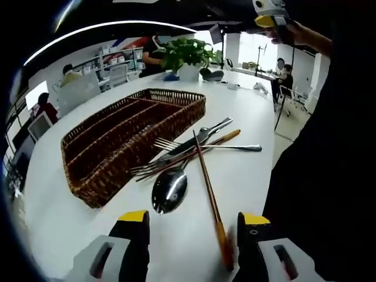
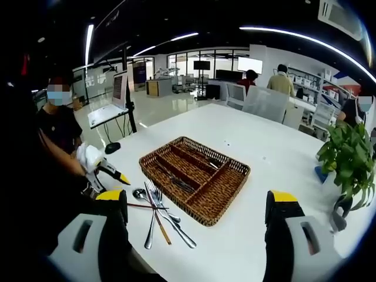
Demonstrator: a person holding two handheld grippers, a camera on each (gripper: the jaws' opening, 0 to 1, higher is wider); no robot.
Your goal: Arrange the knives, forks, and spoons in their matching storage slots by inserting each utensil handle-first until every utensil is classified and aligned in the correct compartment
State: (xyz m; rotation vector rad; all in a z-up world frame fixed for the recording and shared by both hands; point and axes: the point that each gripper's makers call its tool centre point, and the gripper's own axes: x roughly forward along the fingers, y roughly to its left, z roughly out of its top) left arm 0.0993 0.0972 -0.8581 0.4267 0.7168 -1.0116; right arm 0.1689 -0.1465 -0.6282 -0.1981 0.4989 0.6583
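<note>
Compartmented wicker tray (image 2: 226,187), glossy steel spoon (image 1: 170,190)

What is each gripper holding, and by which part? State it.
Nothing. The left gripper is open above the utensil pile; the right gripper is open, high over the basket.

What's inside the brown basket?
The wicker basket has long slots. In the right gripper view, a dark utensil lies in a middle slot and a shiny one nearer the far side. The walls hide the slot floors in the left gripper view.
</note>
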